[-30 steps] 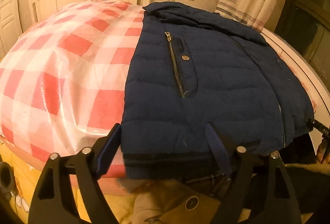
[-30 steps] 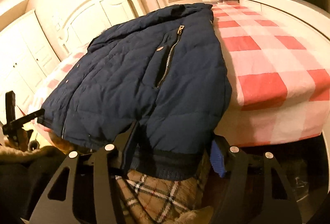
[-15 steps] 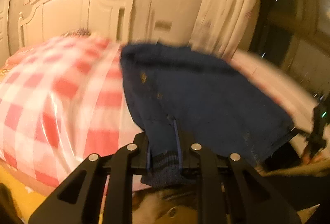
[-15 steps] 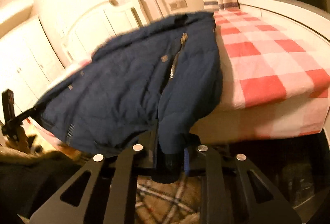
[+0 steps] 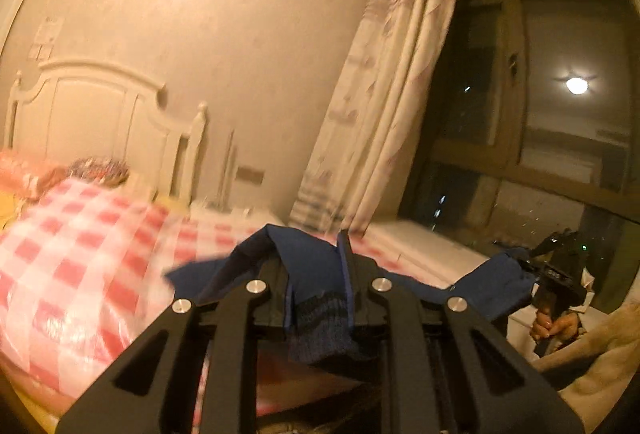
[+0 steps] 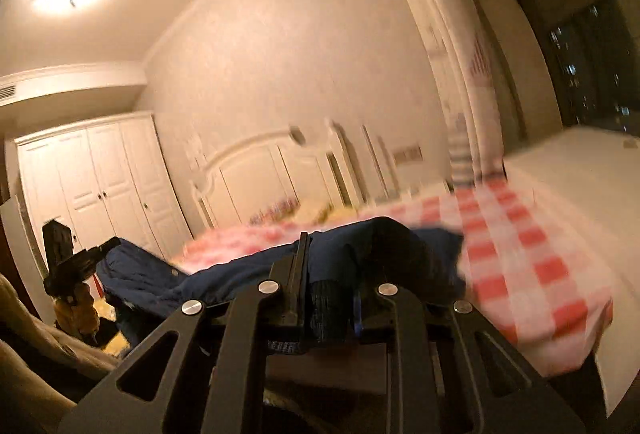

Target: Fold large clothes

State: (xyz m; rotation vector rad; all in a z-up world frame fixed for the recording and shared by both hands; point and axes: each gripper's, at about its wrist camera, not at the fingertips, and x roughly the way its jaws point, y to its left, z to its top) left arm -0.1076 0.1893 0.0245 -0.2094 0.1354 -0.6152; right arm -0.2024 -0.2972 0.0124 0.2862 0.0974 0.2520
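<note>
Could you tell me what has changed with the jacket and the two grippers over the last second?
Both grippers closed on the navy jacket's ribbed hem: left gripper, right gripper. They lifted that hem off the bed edge and levelled out. The checked bedspread and headboard stayed put.

Matt navy jacket [image 5: 316,262] cloth with a ribbed knit hem [image 5: 320,318]; matt black plastic gripper [image 5: 318,298] frames with shiny metal screws; glossy plastic sheen over the red-checked bedcover [image 5: 80,254]; smooth white-painted headboard [image 5: 100,110].
</note>
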